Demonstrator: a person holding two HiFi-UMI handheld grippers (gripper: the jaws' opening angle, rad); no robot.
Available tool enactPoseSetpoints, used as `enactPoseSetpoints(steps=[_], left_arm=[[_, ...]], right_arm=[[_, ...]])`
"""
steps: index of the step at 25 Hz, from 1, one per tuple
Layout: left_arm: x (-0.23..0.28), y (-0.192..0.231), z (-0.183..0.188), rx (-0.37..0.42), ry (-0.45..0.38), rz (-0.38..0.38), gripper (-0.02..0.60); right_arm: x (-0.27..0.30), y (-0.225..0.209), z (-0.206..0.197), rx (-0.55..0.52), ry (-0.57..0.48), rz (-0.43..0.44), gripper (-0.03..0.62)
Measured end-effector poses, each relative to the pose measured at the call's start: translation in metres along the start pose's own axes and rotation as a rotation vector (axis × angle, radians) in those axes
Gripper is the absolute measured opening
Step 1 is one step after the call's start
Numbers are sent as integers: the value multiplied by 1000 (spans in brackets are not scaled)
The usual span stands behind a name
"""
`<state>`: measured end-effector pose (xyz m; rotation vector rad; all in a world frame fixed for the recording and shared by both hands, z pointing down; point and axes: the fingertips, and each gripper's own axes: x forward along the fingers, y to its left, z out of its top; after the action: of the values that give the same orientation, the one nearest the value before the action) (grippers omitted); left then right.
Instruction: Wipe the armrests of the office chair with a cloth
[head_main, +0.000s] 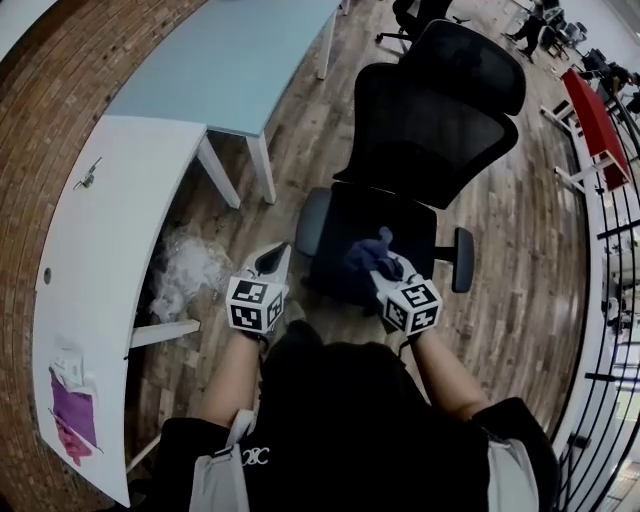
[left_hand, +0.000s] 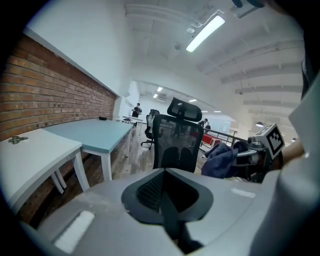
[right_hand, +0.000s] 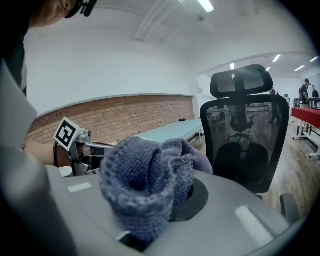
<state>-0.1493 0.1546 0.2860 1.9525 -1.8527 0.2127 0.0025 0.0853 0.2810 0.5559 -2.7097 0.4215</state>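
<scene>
Wood-plank floor (head_main: 520, 250), open office, brick wall (head_main: 20, 200) curving along the far left of both claws.

- cloth (right_hand: 150, 185): blue-grey knit, bunched up, pinched in the right claw (right_hand: 165, 205). Most of it bulges out over the top of the jaws. In the head view it sits over the front of the seat; can't tell if it touches.
- office chair (head_main: 430, 130): black, mesh back, headrest. Directly ahead of both claws, facing the person.
- grey armrest (head_main: 310, 222): just beyond the left claw (head_main: 272, 258), apart from it.
- dark armrest (head_main: 462, 260): right of the right claw, near, not touching. Cloth is on neither one.
- left claw: jaws pressed together, nothing between them. Level with the right claw, near it on its left.
- white worktop (head_main: 110, 260): left of the left claw, against the brick. A purple item (head_main: 70, 410) lies at its near end.
- crumpled clear plastic (head_main: 185, 265): on the floor under the white worktop's edge.
- light blue worktop (head_main: 230, 60): further ahead on the left.
- red table (head_main: 595, 110) and black railing (head_main: 615, 300): well off to the right.
- strip light (left_hand: 205, 32): on the white ceiling.
- people stand far back, behind the chair.
</scene>
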Motion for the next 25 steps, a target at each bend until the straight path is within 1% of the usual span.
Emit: enactPoseSetpoints(steps=[3, 7, 12, 18, 20, 25], left_arm=[[15, 19, 5, 2, 5, -25, 3], [29, 41, 4, -25, 20, -34, 3], [49, 48, -8, -53, 56, -42, 3], [85, 46, -10, -80, 100, -30, 3], [101, 38, -14, -82, 120, -31, 3], [135, 20, -30, -64, 196, -3, 3]], right_arm=[[22, -7, -1, 11, 35, -14, 55], [49, -11, -6, 45, 75, -10, 54], [79, -23, -27, 46, 144, 13, 55], [123, -53, -61, 87, 248, 41, 55], [132, -53, -81, 129, 280, 74, 55], [149, -28, -144, 246, 364, 215, 55]])
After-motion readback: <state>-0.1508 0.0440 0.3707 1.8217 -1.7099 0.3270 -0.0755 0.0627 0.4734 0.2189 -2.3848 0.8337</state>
